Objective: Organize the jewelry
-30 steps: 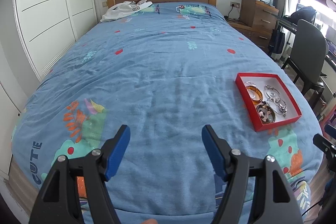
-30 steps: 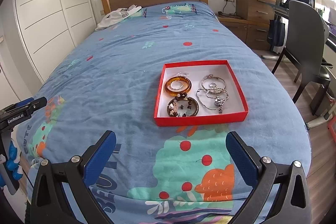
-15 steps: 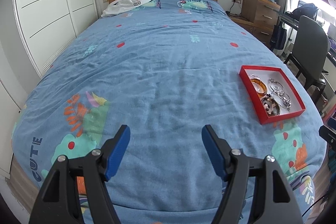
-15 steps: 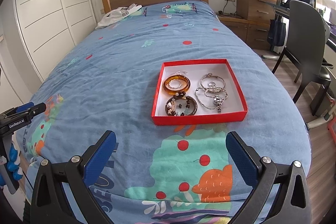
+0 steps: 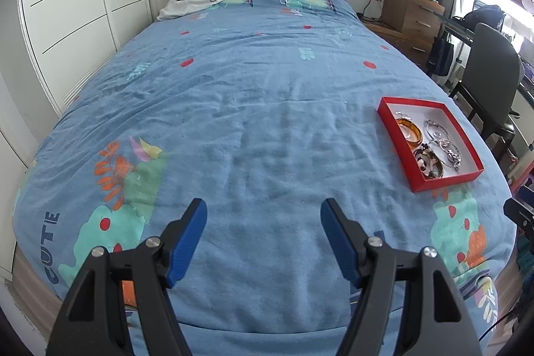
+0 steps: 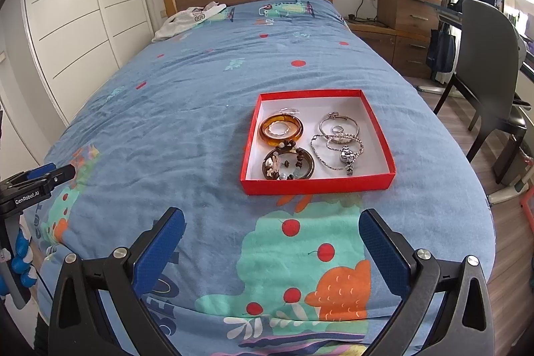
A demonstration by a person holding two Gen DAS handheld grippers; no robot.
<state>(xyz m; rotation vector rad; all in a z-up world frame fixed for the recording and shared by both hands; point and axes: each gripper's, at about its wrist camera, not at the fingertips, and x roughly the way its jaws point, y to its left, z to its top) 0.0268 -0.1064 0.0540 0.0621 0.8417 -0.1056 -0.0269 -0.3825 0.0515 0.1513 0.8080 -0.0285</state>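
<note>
Red box w/ amber bangle, bead bracelet, silver chains centre-right on bed; unmoved vs 1 s ago; L gripper view slid nearer; R gripper steady; both jaws wide, empty; jewelry already boxed.

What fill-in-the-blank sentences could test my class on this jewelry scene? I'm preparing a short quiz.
1. The jewelry lies in a shallow box whose walls are ____.
2. The amber bangle sits in the box's ____ half, as the right wrist view shows it.
3. Both the left gripper and the right gripper are ____ and hold nothing.
4. The box rests on a ____ bedspread.

Missing words: red; left; open; blue
</note>
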